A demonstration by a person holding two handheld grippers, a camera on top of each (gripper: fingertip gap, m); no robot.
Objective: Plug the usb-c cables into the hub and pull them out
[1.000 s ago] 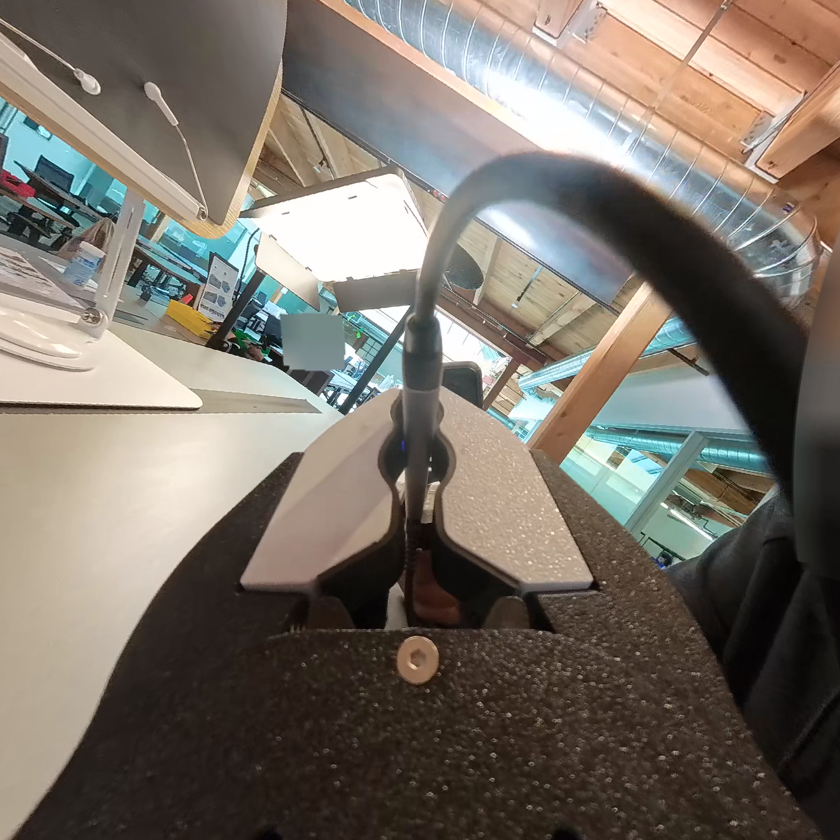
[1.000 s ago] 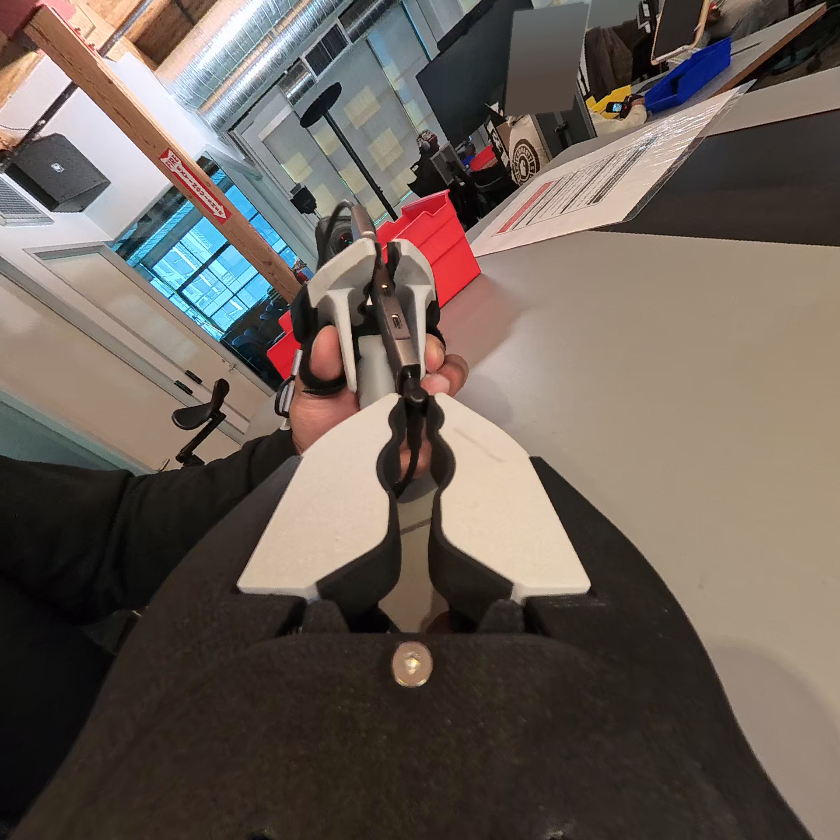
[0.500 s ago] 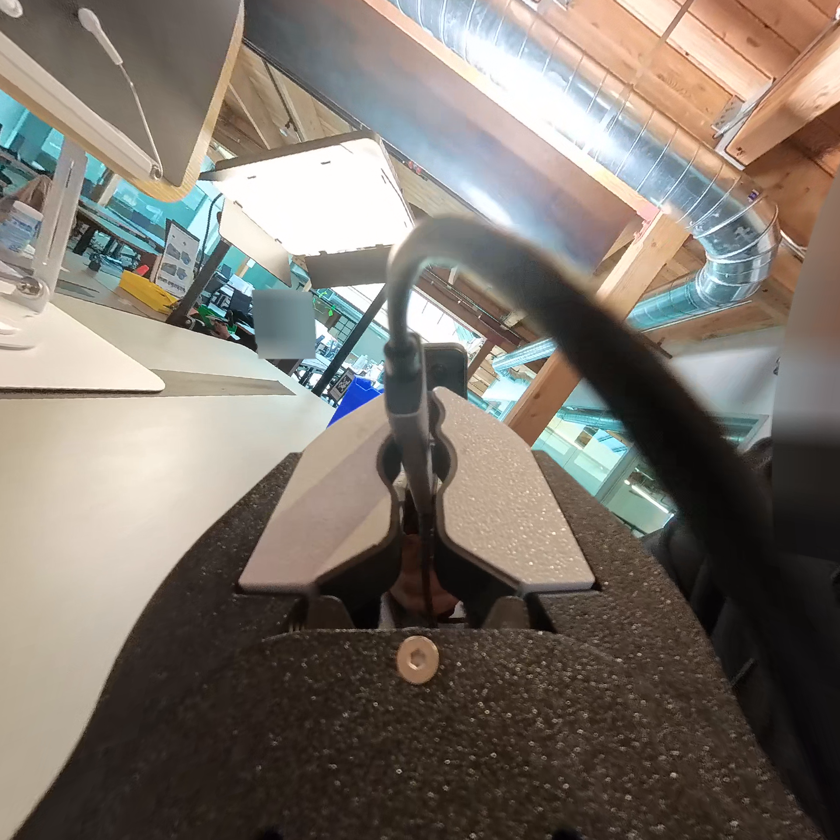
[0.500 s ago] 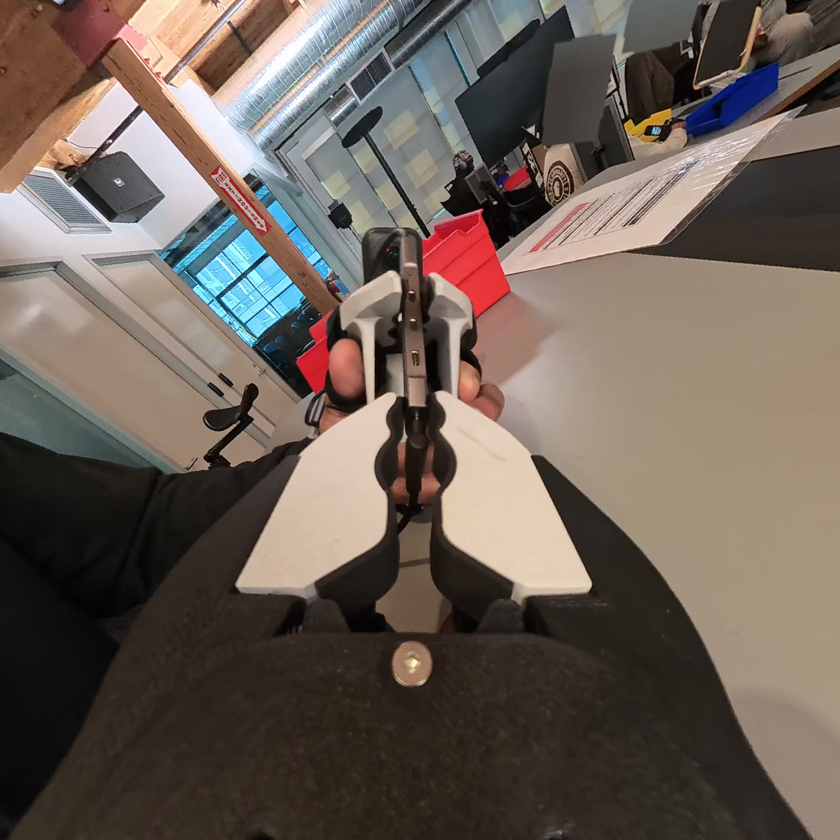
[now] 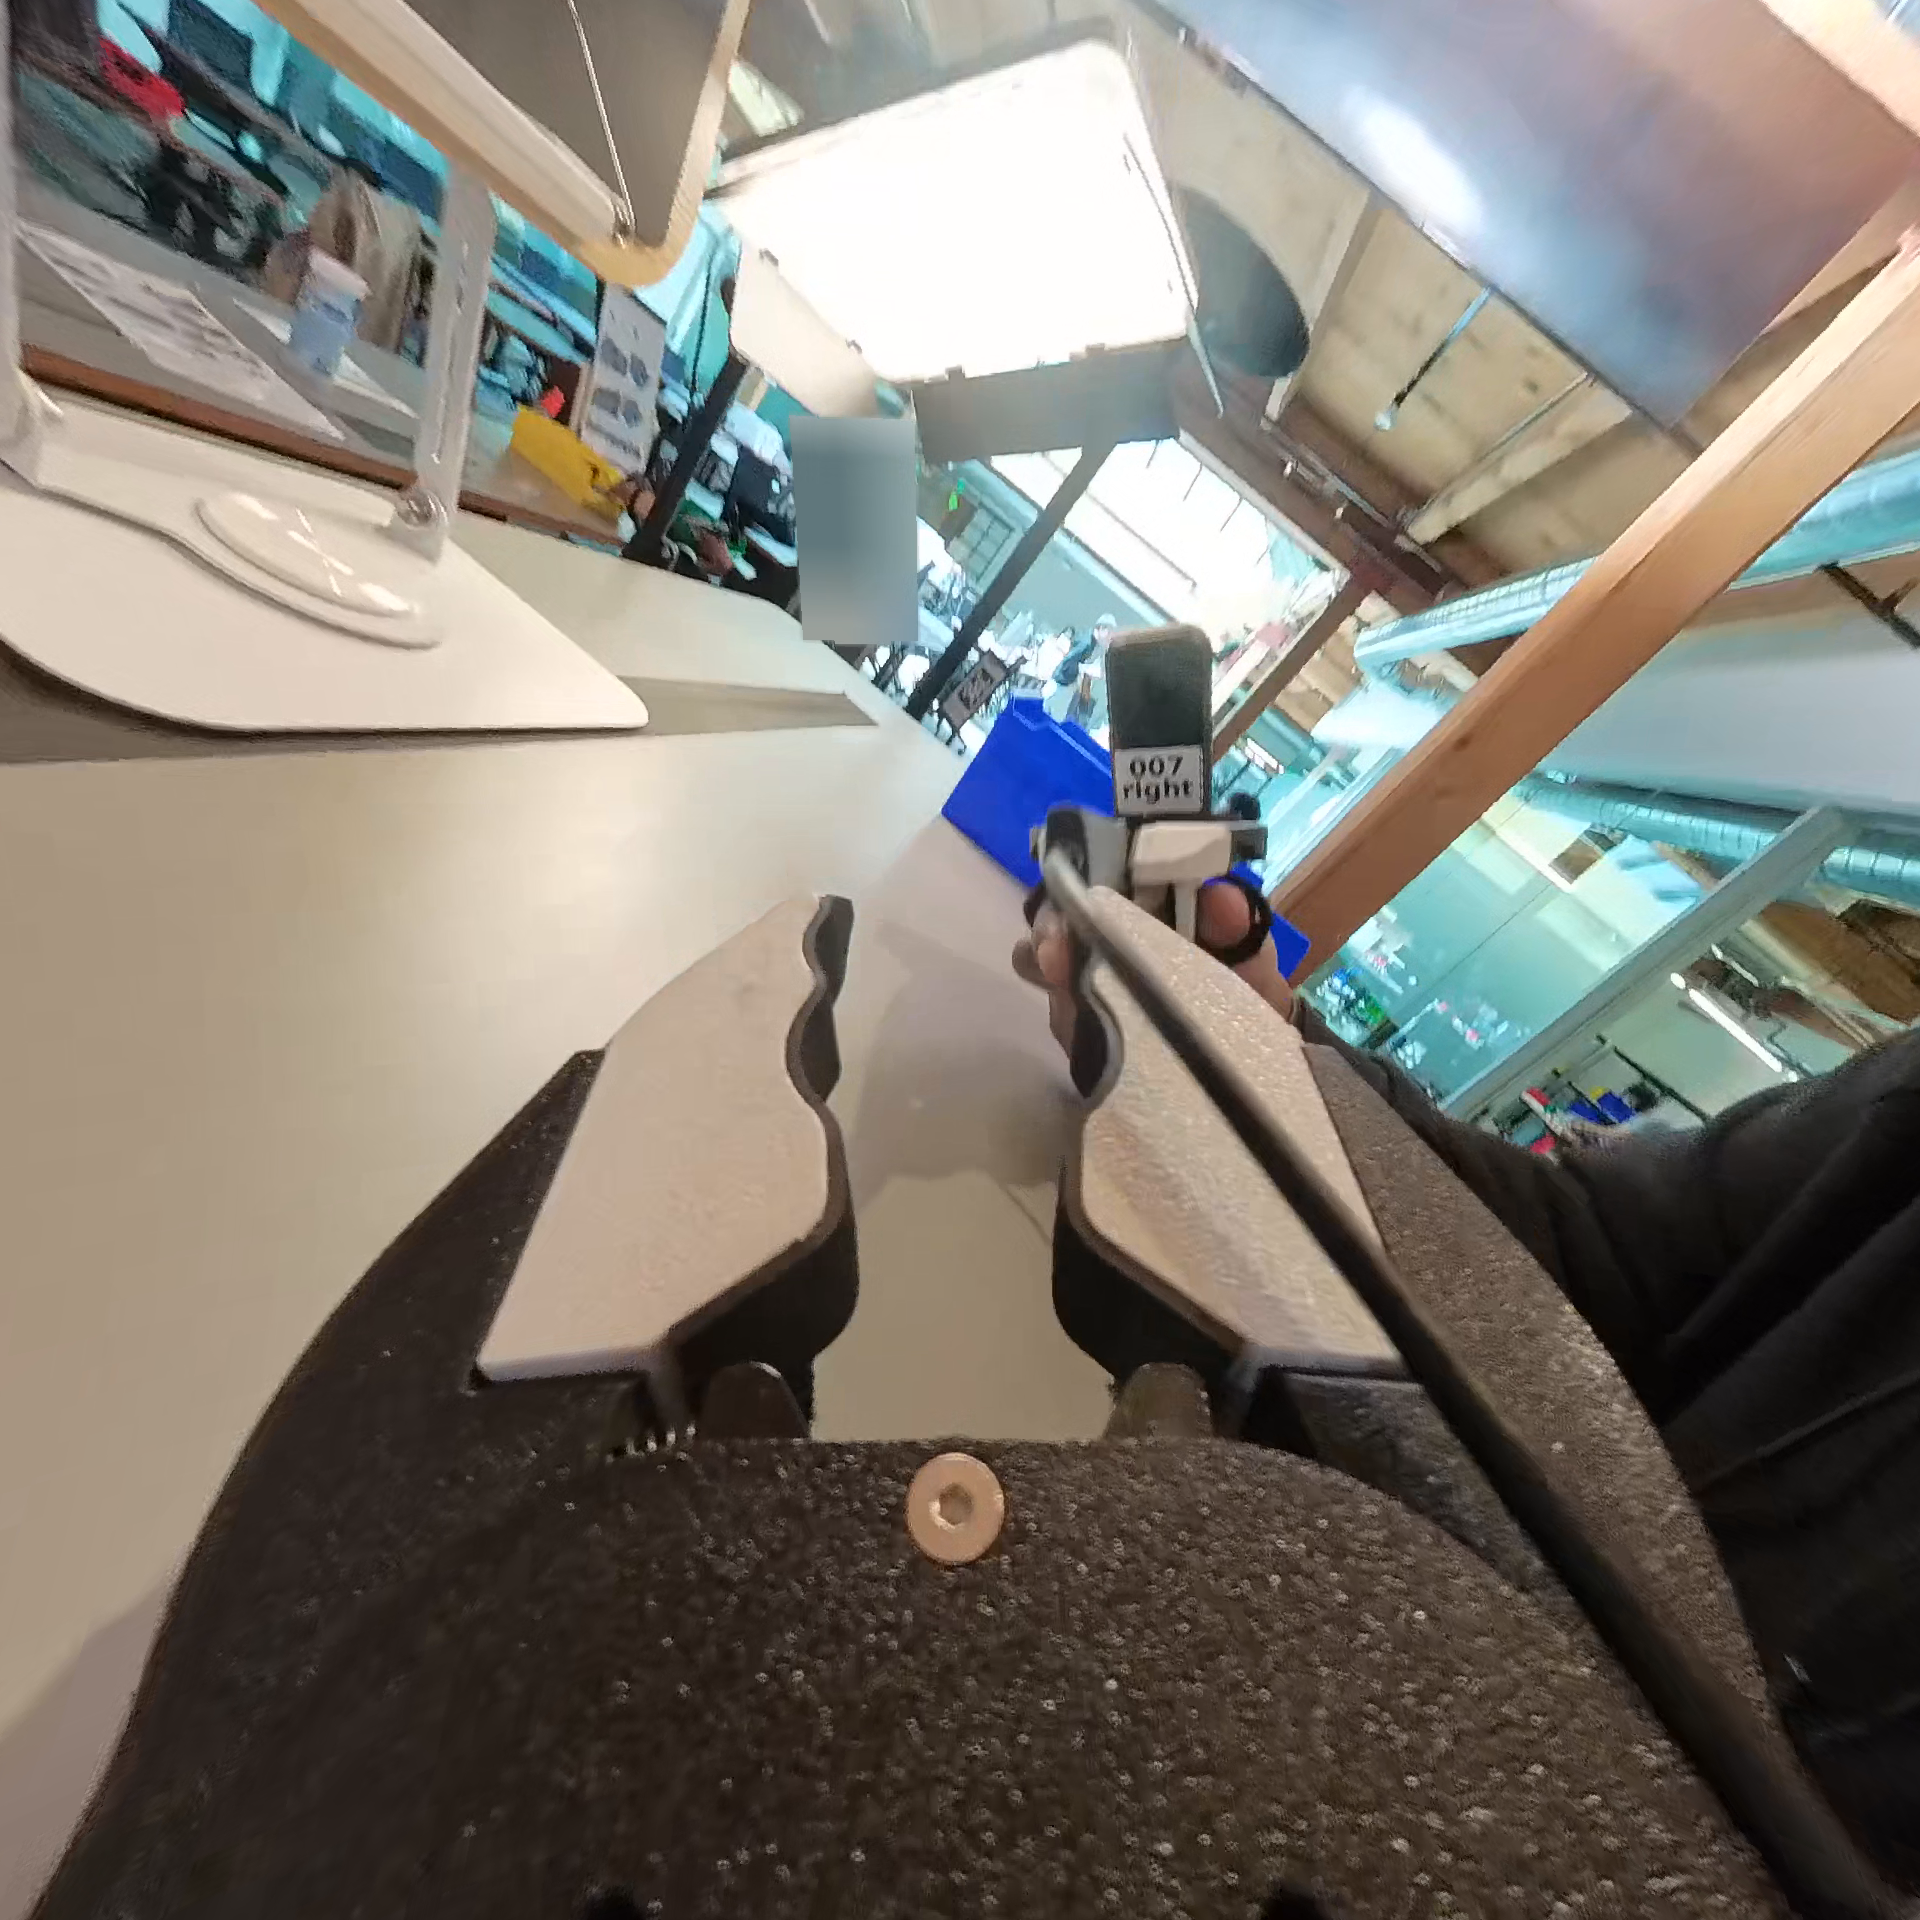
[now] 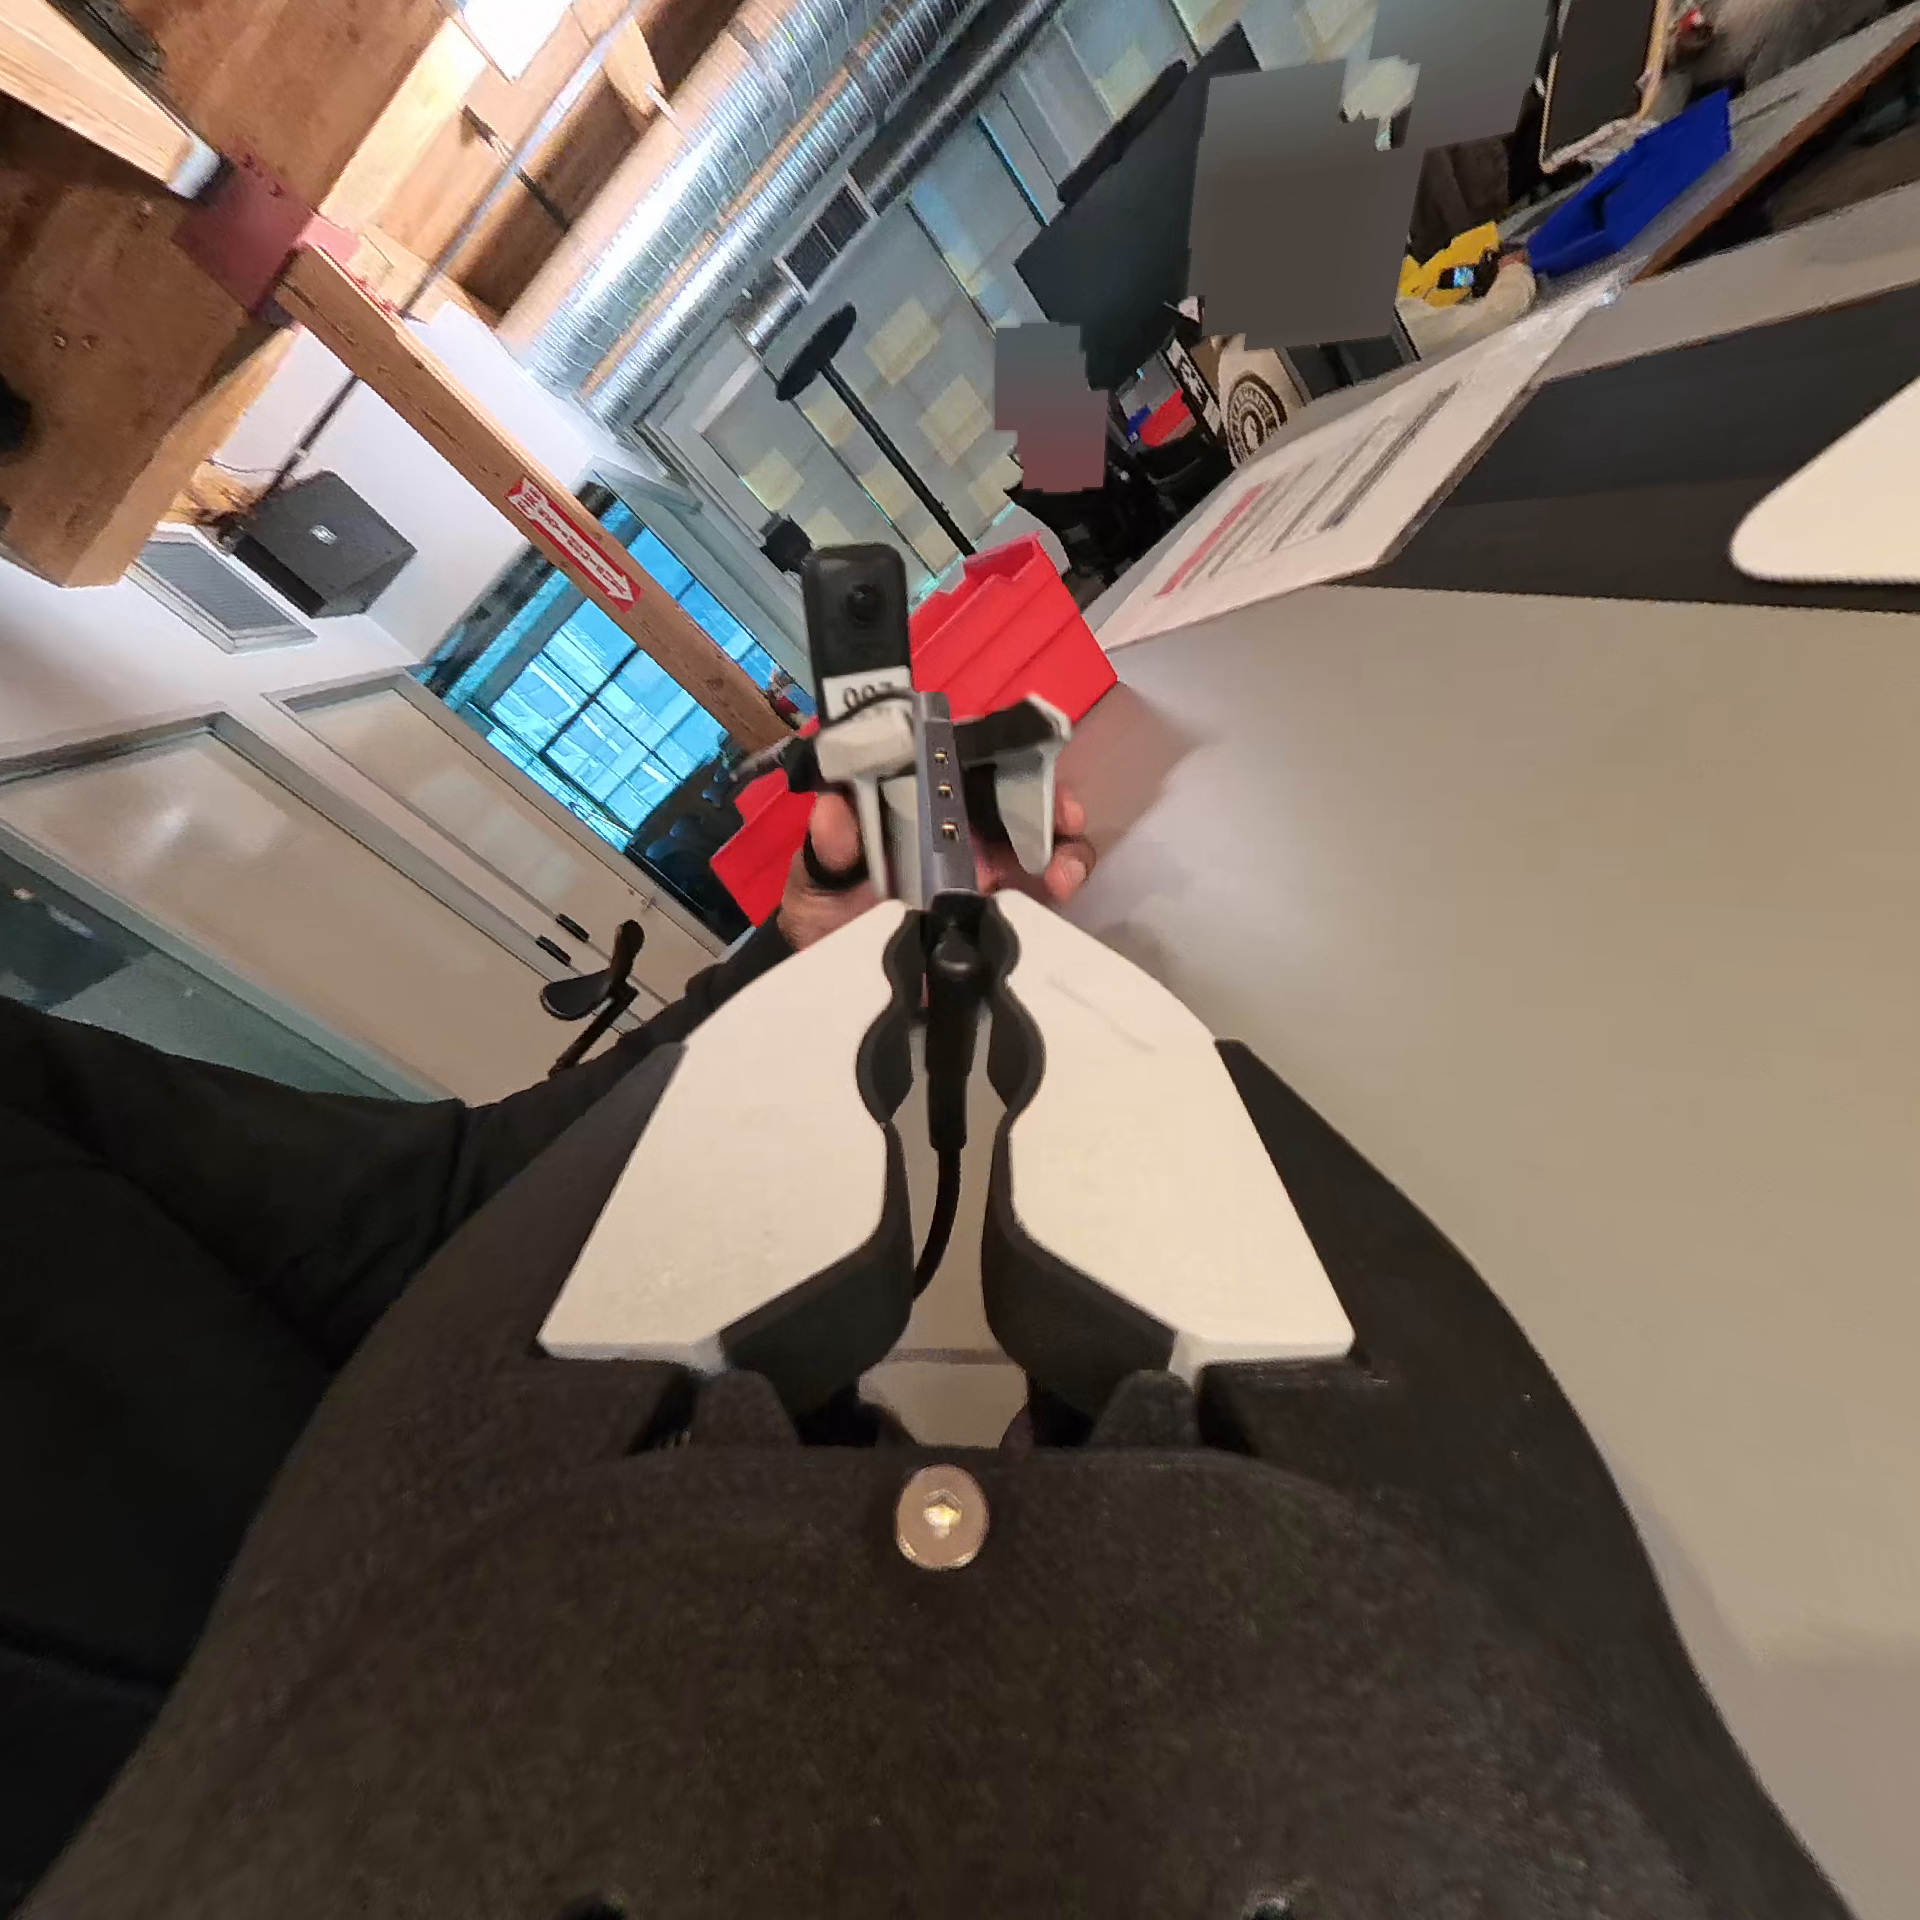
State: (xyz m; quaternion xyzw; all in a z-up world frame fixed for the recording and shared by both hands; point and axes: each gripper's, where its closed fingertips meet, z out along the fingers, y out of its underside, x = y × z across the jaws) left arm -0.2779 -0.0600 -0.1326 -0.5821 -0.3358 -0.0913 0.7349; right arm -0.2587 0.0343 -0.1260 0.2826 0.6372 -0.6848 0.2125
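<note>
You can see a white label [image 5: 1155, 781] with dark print on the black camera [image 5: 1158, 686]. A red sign [image 6: 574, 543] with white writing stands on the wooden beam [image 6: 436, 416]. A printed sheet [image 6: 1320, 499] lies on the table [image 6: 1507, 831], its lines too small to read.

Your two grippers face each other over the table [image 5: 312, 987]. The hub [image 6: 940, 805] sits between them, straight ahead of your right gripper [image 6: 943, 940]. A cable [image 5: 1351, 1226] lies across the right finger of your left gripper [image 5: 951, 997]. A bin [image 6: 997, 644] stands behind the hub.
</note>
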